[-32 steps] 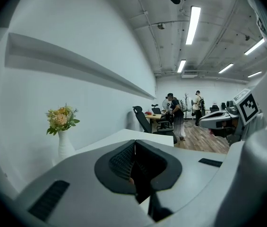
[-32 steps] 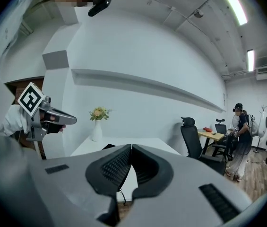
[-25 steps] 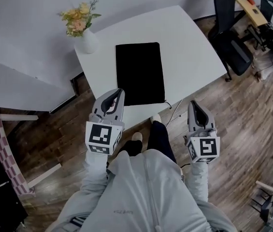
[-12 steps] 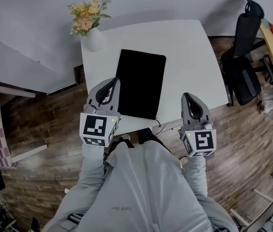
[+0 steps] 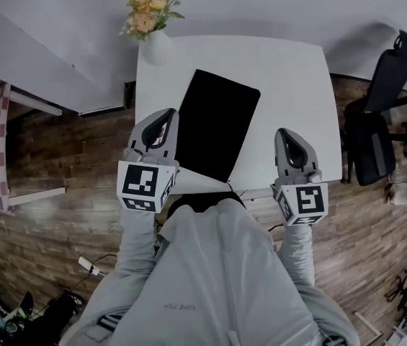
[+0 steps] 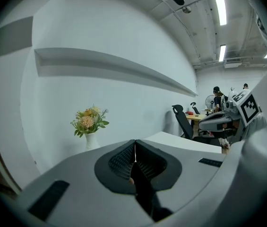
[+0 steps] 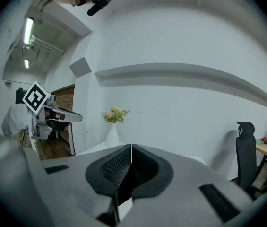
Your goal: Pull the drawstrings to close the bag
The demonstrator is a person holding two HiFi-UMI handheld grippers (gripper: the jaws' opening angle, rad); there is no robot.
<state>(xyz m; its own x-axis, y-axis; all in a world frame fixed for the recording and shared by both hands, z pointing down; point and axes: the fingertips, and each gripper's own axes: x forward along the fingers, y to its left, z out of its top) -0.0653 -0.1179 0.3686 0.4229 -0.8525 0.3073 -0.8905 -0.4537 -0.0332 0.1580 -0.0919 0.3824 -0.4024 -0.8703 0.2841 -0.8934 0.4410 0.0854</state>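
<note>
A flat black bag (image 5: 217,124) lies on the white table (image 5: 289,85), its near end toward the table's front edge. A thin drawstring (image 5: 240,192) trails off that near edge. My left gripper (image 5: 164,115) hovers over the table's near left corner beside the bag, jaws shut with nothing between them (image 6: 134,148). My right gripper (image 5: 290,137) hangs over the table's near right part, to the right of the bag, also shut and empty (image 7: 131,150). Neither touches the bag.
A white vase with flowers (image 5: 153,27) stands at the table's far left corner, seen too in the left gripper view (image 6: 90,126) and the right gripper view (image 7: 113,122). A black office chair (image 5: 376,114) stands right of the table. White wall behind; wooden floor around.
The view has swung so the table now sits squarely ahead. Both grippers have moved forward over the table's near edge, the right one farther. Both stayed shut.
</note>
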